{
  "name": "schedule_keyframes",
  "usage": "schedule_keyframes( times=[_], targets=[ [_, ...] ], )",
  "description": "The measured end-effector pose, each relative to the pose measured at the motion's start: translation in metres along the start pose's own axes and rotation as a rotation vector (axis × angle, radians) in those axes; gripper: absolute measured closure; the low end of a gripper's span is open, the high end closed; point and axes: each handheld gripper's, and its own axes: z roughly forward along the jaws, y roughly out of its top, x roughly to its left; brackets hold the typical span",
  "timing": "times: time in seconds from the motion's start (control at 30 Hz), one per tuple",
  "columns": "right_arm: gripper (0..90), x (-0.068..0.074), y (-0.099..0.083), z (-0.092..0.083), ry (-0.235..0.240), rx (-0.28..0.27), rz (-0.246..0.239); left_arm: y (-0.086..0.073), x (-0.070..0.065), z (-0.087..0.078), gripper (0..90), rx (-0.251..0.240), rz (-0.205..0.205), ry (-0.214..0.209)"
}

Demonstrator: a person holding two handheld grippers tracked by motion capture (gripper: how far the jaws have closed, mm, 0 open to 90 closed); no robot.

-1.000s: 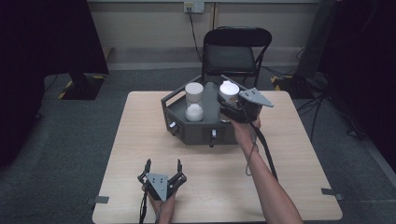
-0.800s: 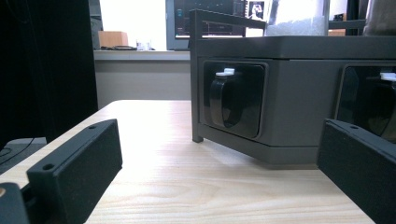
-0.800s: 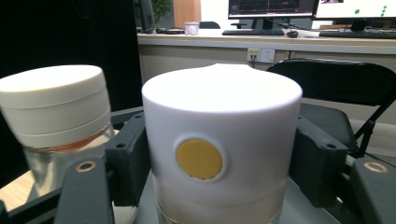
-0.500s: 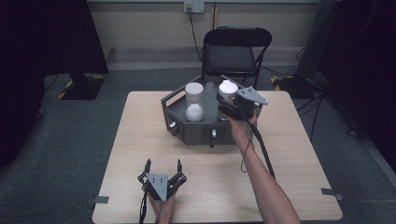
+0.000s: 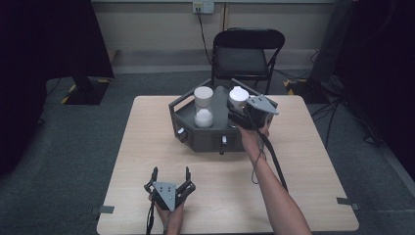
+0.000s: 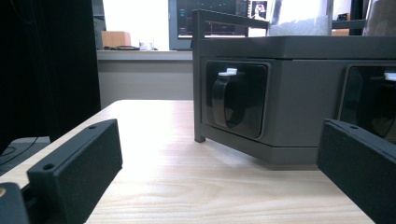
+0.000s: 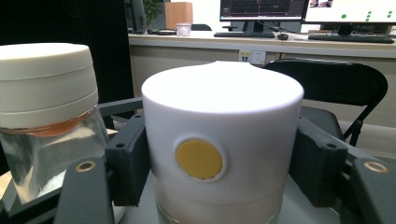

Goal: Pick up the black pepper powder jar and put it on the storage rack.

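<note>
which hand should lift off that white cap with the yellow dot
Right, probably. The right gripper already clamps the white cap, jaws on both sides. The left gripper stands open, near the table's front edge.

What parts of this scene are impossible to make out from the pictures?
- White-capped jar: in the right gripper view, the right gripper clamps its cap; its contents are cut off by the bottom edge.
- Grey holder: the left gripper view's edge cuts off its right side.
- Glass jar: high view, contents too small to identify.
</note>
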Motion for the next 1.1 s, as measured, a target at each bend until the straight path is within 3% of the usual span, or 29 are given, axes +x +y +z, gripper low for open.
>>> schedule_keyframes(
  times=[1.1],
  targets=[
    [29.6, -0.0004, -0.0004, -0.0012, -0.001, 0.004, -0.011, -0.0001, 0.0, 0.0, 0.0, 0.0, 0.0, 0.0]
  ],
)
